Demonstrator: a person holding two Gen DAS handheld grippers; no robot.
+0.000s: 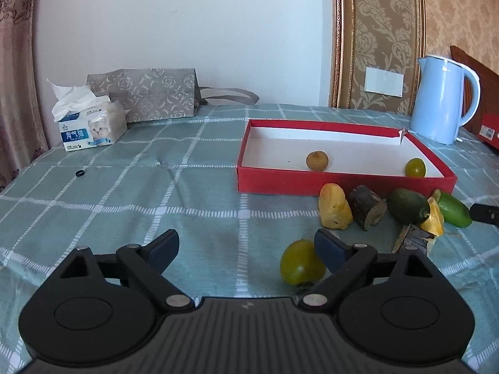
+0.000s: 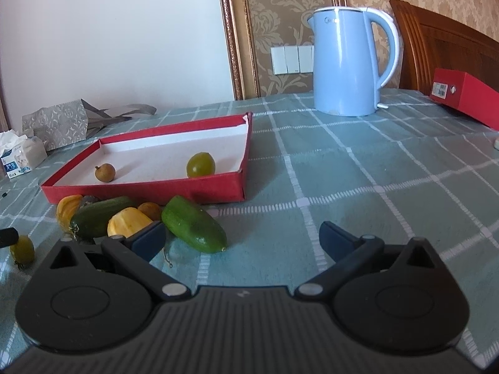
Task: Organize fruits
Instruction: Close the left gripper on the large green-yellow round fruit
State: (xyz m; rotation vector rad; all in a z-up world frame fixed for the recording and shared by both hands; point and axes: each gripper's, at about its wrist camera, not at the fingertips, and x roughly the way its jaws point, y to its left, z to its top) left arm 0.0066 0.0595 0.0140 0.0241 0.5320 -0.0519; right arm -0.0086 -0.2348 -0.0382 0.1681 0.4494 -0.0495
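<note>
A red tray with a white floor [image 1: 280, 184] [image 2: 140, 191] holds a brown longan [image 1: 317, 160] [image 2: 105, 173] and a green tomato [image 1: 415, 167] [image 2: 201, 164]. In front of it lie yellow jackfruit pieces [image 1: 333, 207] [image 2: 128, 222], two green cucumbers [image 1: 408, 204] [image 2: 193, 224], and dark bark-like chunks [image 1: 368, 207]. A loose green tomato [image 1: 301, 266] [image 2: 21, 249] sits just inside the right finger of my open left gripper [image 1: 246, 249]. My right gripper [image 2: 243, 238] is open and empty, the near cucumber just ahead of its left finger.
A blue kettle [image 1: 443, 99] [image 2: 346, 62] stands behind the tray. A tissue pack [image 1: 90, 124] and a grey patterned bag [image 1: 149, 93] sit at the far left. A red box [image 2: 464, 98] lies at the far right. A small black ring [image 1: 79, 173] lies on the checked cloth.
</note>
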